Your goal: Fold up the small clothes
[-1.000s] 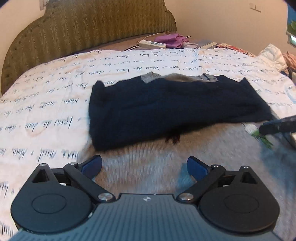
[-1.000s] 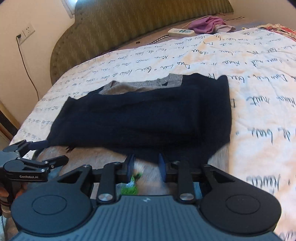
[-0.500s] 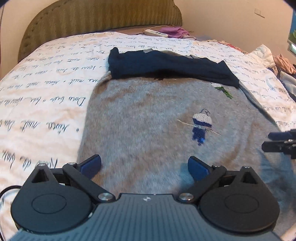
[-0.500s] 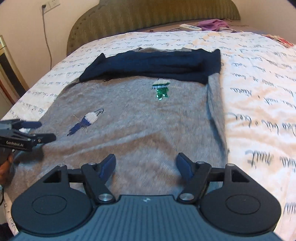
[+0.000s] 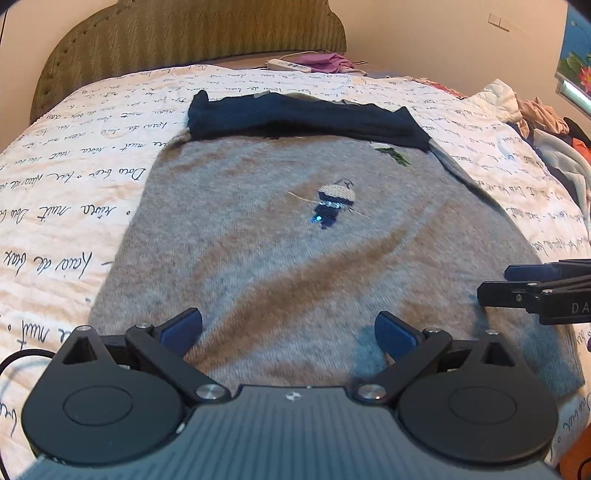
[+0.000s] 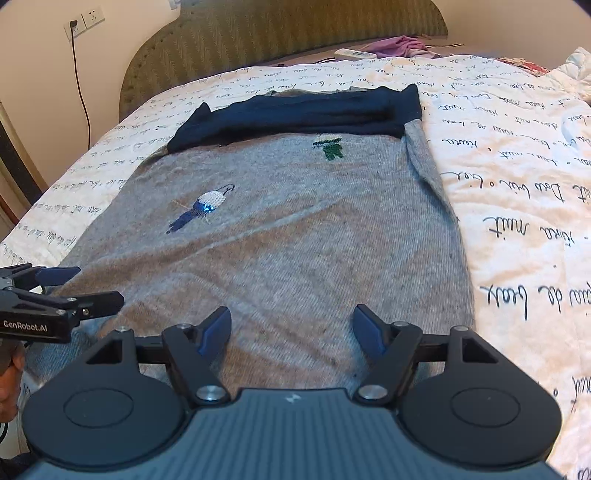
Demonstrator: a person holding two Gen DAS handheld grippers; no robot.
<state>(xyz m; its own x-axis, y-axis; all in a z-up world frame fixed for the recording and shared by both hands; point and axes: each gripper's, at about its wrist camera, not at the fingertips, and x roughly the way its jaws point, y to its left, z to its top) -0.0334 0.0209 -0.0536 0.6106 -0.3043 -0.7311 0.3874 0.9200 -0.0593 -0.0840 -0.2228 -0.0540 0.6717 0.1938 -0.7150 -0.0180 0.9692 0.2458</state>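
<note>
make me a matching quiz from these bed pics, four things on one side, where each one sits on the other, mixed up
Things:
1. navy sleeves
2. green motif
3. remote
4. left gripper

Places:
A. near the headboard, beside purple cloth
B. over the near hem of the grey sweater, open
C. folded across the sweater's far end
D. on the grey knit just below the navy band

Pairs: 1-C, 2-D, 3-A, 4-B

Olive padded headboard (wall socket beside), cream walls
</note>
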